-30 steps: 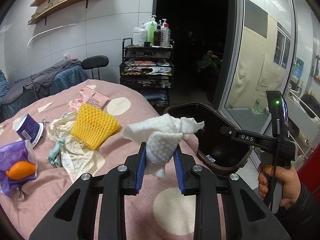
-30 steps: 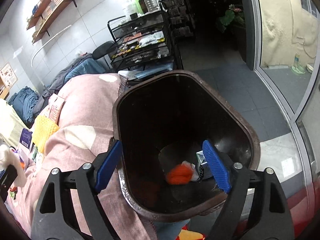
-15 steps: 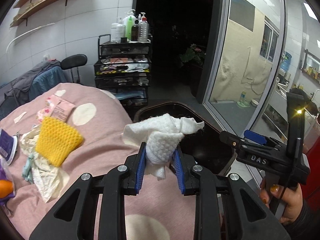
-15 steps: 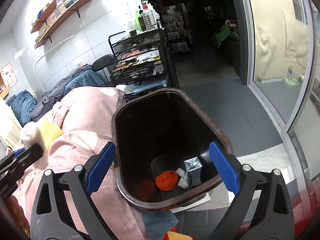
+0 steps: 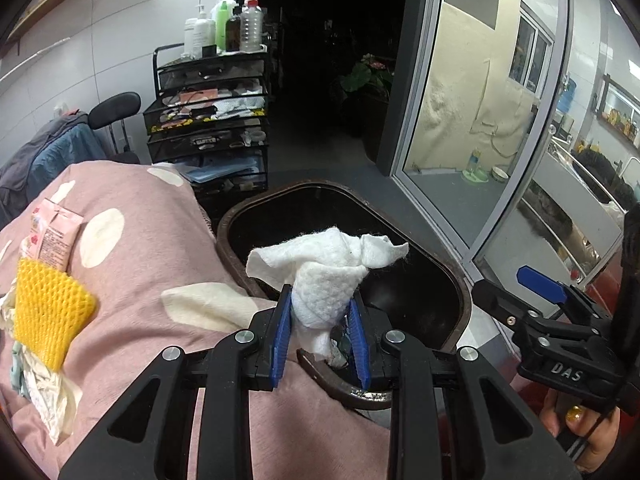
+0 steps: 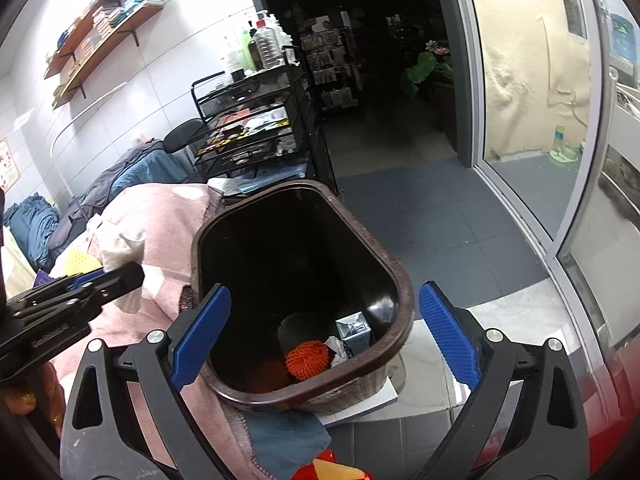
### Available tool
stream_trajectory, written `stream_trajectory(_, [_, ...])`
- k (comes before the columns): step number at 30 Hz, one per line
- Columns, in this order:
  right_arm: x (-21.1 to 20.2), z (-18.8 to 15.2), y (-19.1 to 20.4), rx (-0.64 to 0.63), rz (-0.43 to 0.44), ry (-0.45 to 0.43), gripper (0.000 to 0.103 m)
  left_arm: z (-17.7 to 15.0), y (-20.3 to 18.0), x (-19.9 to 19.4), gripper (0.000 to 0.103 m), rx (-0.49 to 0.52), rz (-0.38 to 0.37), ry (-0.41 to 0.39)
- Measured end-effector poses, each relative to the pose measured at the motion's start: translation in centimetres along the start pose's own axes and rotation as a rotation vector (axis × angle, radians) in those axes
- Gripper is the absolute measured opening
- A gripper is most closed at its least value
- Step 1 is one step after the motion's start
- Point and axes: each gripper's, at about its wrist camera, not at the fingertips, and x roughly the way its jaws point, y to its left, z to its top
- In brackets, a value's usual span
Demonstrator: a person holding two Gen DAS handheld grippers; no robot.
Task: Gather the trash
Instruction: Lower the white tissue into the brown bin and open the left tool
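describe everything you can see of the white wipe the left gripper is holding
The white wipe is a crumpled, soft sheet with a dimpled texture, bunched into a twist. The left gripper pinches its lower part between blue pads, a tail hanging below. Its loose corners flare outward above, over the dark bin opening.

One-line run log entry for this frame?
left gripper: shut on white tissue, over bin rim | right gripper: open, empty

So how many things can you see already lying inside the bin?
3 in the bin: an orange net ball at the bottom, a crumpled white scrap beside it, and a small silver box against the wall. More may be hidden in the dark.
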Motion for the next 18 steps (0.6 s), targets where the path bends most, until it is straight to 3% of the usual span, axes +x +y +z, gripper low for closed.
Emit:
stream_trajectory(9, [0.1,0.0,-0.2,-0.003,0.003,0.01,0.094,0.4,-0.6,2.2,0.033,0.012,-0.007,0.066])
stream_trajectory(11, [0.2,0.0,-0.2,-0.004,0.005,0.013,0.094,0.4,-0.6,2.3,0.043,0.012,-0.005,0.072])
stream_trajectory(13, [0.1,-0.1,-0.1,-0.005,0.005,0.013,0.094,0.4,-0.5,2.1,0.068,0.01,0.001,0.059])
stream_trajectory(15, [0.1,-0.1,-0.1,-0.004,0.003,0.014,0.095,0.4,-0.3,1.7,0.082,0.002,0.01,0.031])
stream_trajectory(18, [0.2,-0.2,0.0,0.0,0.003,0.018,0.097,0.6,0.1,0.9,0.094,-0.014,0.006,-0.003])
